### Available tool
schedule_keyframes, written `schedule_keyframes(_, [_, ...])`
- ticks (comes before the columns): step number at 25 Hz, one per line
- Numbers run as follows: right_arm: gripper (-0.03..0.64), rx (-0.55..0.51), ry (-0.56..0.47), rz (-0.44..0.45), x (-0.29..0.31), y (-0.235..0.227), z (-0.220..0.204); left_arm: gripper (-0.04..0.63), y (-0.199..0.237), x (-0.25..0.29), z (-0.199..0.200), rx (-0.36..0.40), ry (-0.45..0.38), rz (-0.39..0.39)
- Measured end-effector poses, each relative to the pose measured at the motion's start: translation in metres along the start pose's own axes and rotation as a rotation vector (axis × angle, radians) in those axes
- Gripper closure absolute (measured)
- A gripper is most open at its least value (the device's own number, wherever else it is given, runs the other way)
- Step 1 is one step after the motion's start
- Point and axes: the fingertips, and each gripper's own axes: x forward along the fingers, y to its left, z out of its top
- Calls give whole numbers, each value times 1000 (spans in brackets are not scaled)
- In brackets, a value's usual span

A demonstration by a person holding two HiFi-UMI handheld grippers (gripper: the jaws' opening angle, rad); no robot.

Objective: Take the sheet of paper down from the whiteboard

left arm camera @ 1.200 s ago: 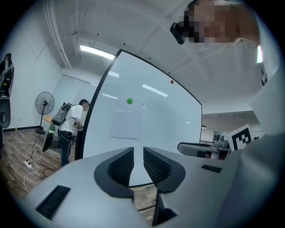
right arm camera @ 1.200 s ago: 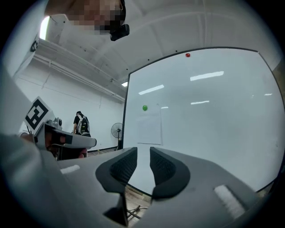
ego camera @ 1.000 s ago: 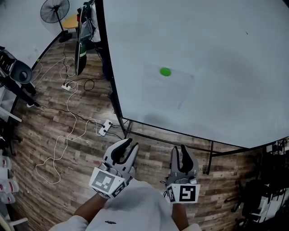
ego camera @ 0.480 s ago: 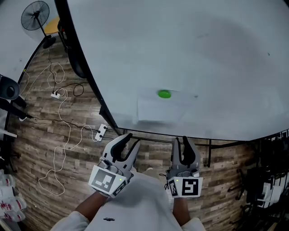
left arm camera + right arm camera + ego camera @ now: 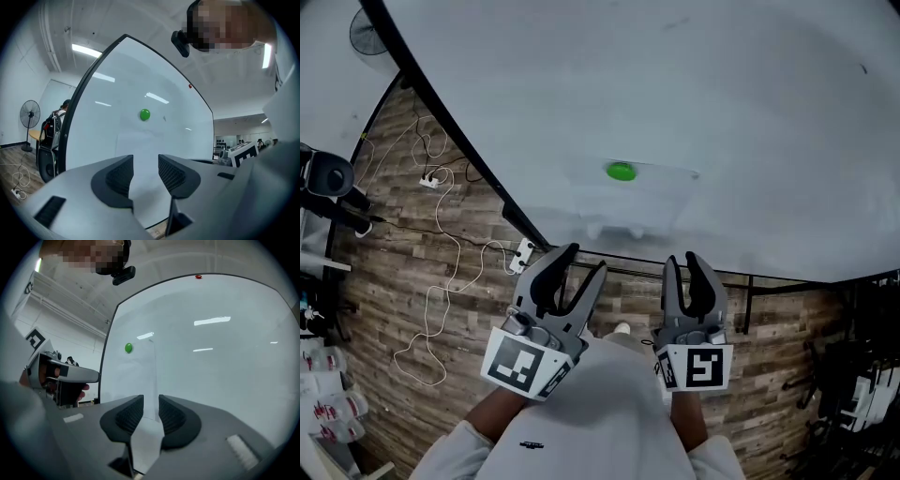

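Observation:
A white sheet of paper [image 5: 636, 202] hangs on the whiteboard [image 5: 750, 122], pinned at its top by a green magnet [image 5: 621, 172]. Both grippers are held level below the sheet, short of the board and not touching it. My left gripper [image 5: 584, 260] has its jaws opening, with nothing between them. My right gripper [image 5: 682, 260] is open with a narrow gap, also empty. In the left gripper view the magnet [image 5: 145, 114] and the sheet [image 5: 140, 143] lie straight ahead beyond the gripper [image 5: 144, 174]. The right gripper view shows the magnet [image 5: 128, 348] and the sheet [image 5: 140, 373] left of centre, past its gripper [image 5: 150, 416].
The whiteboard's stand rail [image 5: 722, 277] runs just beyond the fingertips. A power strip [image 5: 523, 254] and loose cables [image 5: 441, 281] lie on the wood floor at left. A fan [image 5: 366, 33] stands far left. Dark racks [image 5: 862, 375] fill the right edge. A small red magnet [image 5: 198, 276] sits at the board's top.
Both grippers have risen and come closer to the board's lower edge. The left jaws have spread wider. The sheet and magnet now sit nearer in the head view.

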Motion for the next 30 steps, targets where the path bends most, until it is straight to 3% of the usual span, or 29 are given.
schedule_keyframes(8, [515,7,-2,65,27,8,11,413,5,17,39,33,-49,60])
schedule_keyframes(19, [515,61,25,161,58,13,7,405,12,33,64,63,-70,115])
schedule_keyframes(30, [517,55,34,160,65,12,7,400,19,39,73,70,-77,151])
